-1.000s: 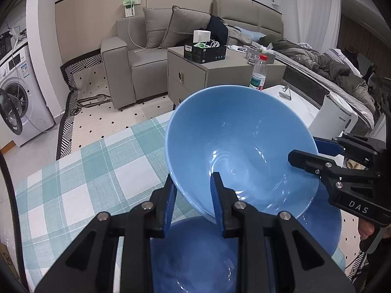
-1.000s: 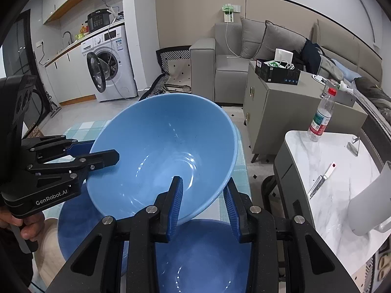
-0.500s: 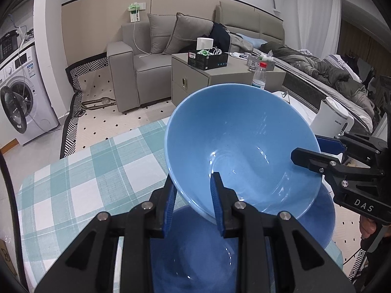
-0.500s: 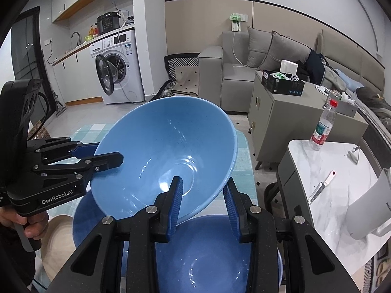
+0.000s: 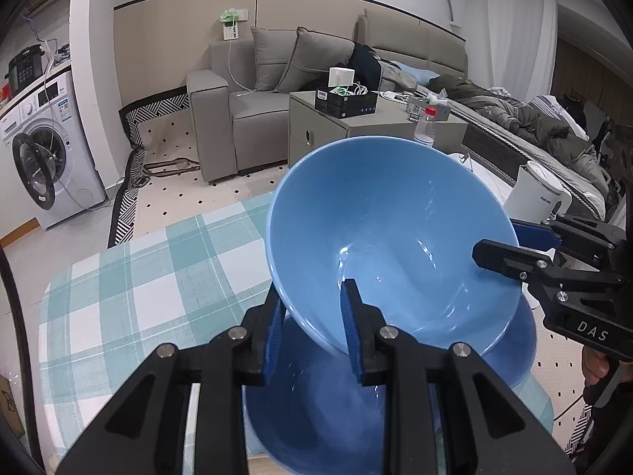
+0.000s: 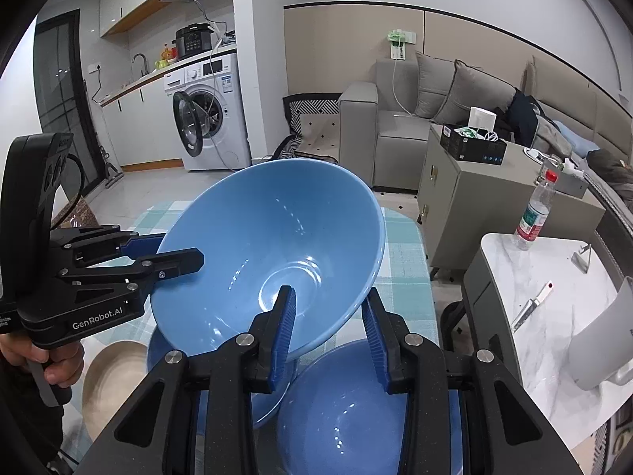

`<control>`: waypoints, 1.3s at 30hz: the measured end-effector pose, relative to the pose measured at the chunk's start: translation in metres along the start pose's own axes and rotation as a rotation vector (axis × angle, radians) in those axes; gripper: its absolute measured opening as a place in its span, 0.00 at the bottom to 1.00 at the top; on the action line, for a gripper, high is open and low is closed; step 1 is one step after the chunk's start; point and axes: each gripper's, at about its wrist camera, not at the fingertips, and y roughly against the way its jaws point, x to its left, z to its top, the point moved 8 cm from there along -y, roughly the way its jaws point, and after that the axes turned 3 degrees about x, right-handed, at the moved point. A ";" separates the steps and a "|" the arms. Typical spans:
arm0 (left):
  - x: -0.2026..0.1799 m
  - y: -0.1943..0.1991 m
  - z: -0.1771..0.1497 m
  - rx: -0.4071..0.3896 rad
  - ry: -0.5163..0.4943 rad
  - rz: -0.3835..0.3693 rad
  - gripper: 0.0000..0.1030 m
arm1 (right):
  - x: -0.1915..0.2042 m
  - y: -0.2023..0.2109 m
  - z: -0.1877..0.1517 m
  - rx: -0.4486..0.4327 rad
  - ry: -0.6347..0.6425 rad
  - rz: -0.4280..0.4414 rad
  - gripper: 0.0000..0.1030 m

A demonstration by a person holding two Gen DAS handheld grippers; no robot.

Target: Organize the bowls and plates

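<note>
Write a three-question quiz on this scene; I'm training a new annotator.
1. True or false: the left tongs and right tongs are both shut on the rim of the light blue bowl.
2. The tablecloth is: A plain red, B teal-and-white checked, C black striped.
3. Fill in: the water bottle has a ____ cap.
Key: 1 true; 2 B; 3 red.
</note>
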 end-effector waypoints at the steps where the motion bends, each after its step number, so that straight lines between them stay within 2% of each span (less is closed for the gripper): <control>1: 0.001 0.001 -0.002 0.000 0.001 0.001 0.25 | 0.001 0.001 -0.001 -0.001 -0.001 0.005 0.34; 20: 0.009 0.019 -0.028 0.001 0.024 0.027 0.25 | 0.022 0.003 -0.021 0.018 0.011 0.054 0.35; 39: 0.018 0.012 -0.063 0.047 0.049 0.046 0.25 | 0.041 -0.016 -0.048 0.072 0.028 0.072 0.35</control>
